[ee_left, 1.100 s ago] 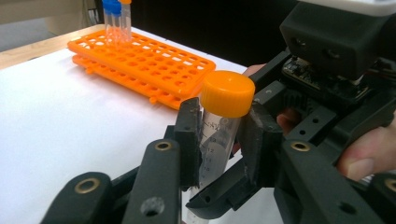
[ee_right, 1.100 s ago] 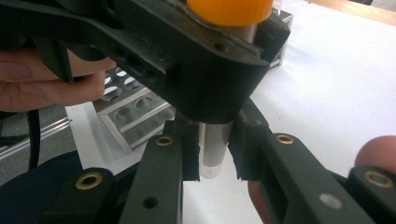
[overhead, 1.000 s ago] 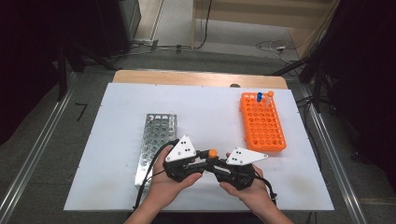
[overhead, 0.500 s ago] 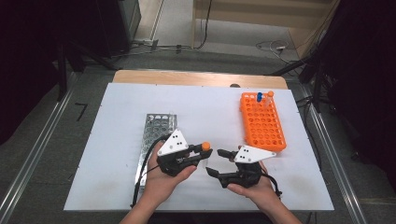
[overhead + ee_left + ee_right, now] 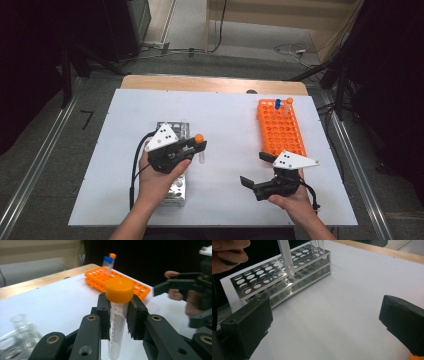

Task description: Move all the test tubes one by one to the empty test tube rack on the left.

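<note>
1. While the left gripper clamps the orange-capped tube just below its cap, the tube hangs upright above the white table, beside the steel rack.
2. The right gripper grasps nothing: its jaws have just been opening and now stand wide apart over bare table.
3. Step in hand, as judged: a hand-over is complete and the tube is being carried toward the steel rack.
4. The next move likely calls for centring the tube's tip over 1 free hole, keeping it vertical, lowering it, and only then releasing.
5. The orange rack stands well apart at the far right, holding 2 capped tubes.
6. Against the frame 1 second earlier: both grippers met at the tube near the table's middle; now they are separated, the left nearer the steel rack, the right withdrawn toward the near right.
</note>
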The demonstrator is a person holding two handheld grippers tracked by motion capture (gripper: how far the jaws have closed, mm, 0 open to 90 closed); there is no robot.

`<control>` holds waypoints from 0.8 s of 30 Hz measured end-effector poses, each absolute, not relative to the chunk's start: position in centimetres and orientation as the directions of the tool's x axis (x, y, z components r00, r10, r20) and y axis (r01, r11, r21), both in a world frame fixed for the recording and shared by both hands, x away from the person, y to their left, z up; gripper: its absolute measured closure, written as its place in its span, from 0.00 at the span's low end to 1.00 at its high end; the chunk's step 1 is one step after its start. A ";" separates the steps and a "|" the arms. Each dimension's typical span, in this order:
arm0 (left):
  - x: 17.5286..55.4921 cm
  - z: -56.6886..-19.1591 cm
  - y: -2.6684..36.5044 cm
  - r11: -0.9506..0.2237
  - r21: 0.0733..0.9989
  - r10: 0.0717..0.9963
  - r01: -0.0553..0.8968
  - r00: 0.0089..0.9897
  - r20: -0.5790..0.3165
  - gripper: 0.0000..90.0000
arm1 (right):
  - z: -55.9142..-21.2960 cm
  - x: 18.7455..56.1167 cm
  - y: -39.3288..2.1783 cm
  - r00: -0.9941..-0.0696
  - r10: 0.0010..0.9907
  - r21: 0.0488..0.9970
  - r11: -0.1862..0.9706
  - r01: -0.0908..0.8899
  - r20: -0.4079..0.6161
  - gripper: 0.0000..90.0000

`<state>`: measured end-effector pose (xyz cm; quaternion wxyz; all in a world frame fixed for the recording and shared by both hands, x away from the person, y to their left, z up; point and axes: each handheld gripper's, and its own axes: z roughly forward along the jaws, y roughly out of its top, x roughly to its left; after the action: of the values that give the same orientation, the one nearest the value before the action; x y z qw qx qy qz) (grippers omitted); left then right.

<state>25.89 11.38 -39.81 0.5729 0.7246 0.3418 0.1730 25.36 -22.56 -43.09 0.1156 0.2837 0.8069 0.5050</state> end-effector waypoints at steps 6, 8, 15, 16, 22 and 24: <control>27.2 -39.5 13.2 -0.084 0.951 0.736 0.298 0.662 -0.142 0.83 | -43.1 25.2 -25.0 -0.791 0.606 0.901 0.292 0.321 0.085 0.00; 27.6 -39.6 13.6 -0.074 0.952 0.751 0.297 0.645 -0.143 0.83 | -43.4 25.1 -25.7 -0.780 0.622 0.904 0.287 0.317 0.076 0.00; 28.8 -39.8 14.9 -0.052 0.955 0.798 0.292 0.587 -0.136 0.83 | -44.0 24.8 -28.3 -0.740 0.669 0.898 0.276 0.343 0.077 0.00; 29.0 -39.8 15.1 -0.048 0.956 0.806 0.291 0.577 -0.135 0.83 | -44.0 24.8 -28.6 -0.738 0.670 0.899 0.274 0.343 0.078 0.00; 30.0 -40.5 15.4 -0.027 0.954 0.825 0.297 0.546 -0.147 0.83 | -44.5 24.6 -30.8 -0.715 0.693 0.897 0.259 0.358 0.085 0.00; 30.3 -40.8 15.2 -0.035 0.953 0.829 0.300 0.542 -0.140 0.83 | -44.7 24.5 -31.4 -0.708 0.701 0.895 0.257 0.363 0.086 0.00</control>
<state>30.26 15.23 -40.77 0.5567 0.6789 0.4156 0.2375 24.53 -31.38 -44.66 0.1676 0.3431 0.7750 0.5035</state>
